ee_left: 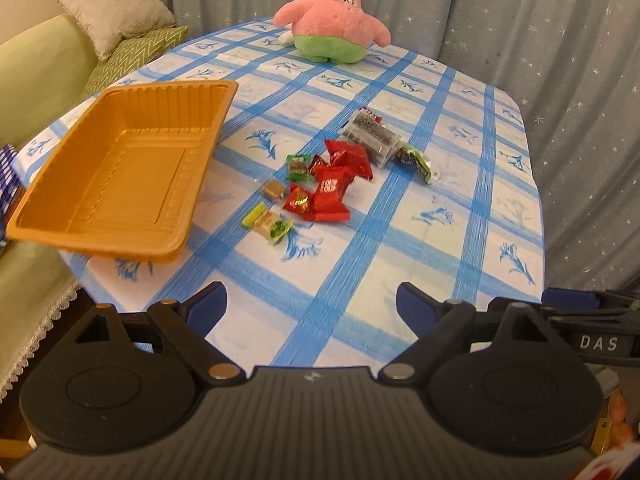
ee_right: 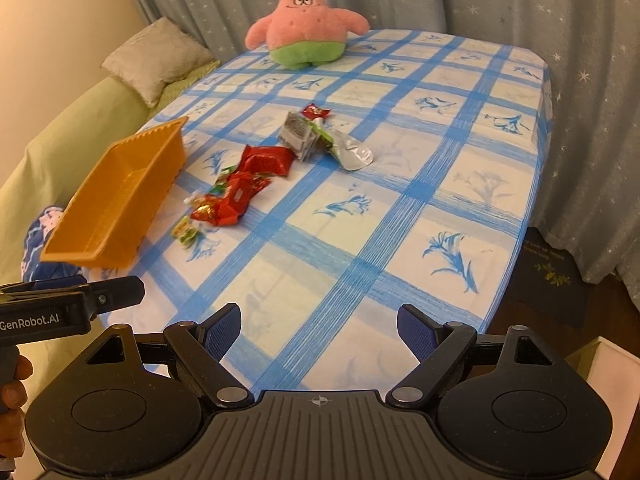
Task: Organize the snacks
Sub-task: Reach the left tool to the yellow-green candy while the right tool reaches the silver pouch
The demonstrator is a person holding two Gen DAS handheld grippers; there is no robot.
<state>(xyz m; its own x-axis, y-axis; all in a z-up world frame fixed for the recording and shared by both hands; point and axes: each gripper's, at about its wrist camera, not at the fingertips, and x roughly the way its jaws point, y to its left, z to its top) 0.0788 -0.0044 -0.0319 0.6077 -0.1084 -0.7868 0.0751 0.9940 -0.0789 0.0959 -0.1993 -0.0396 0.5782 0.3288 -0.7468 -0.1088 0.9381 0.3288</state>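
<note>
A heap of snacks lies mid-table on the blue-checked cloth: red packets (ee_left: 334, 192) (ee_right: 266, 162), a grey packet (ee_left: 372, 132) (ee_right: 298, 134), a green packet (ee_left: 416, 162), a silver wrapper (ee_right: 352, 152) and small candies (ee_left: 268, 222) (ee_right: 186, 232). Left of the heap sits an empty orange tray (ee_left: 168, 100) (ee_right: 120, 196), overhanging the table's left edge. My left gripper (ee_left: 312, 306) hovers open over the near cloth, short of the snacks, with nothing between its fingers. My right gripper (ee_right: 320, 328) is open too, near the front edge, also empty.
A pink starfish plush (ee_left: 332, 24) (ee_right: 306, 20) stands at the table's far end. A green sofa (ee_left: 36, 80) with a grey cushion (ee_left: 116, 8) runs along the left. Starred curtains hang behind and to the right. A white box (ee_right: 608, 380) sits low on the right.
</note>
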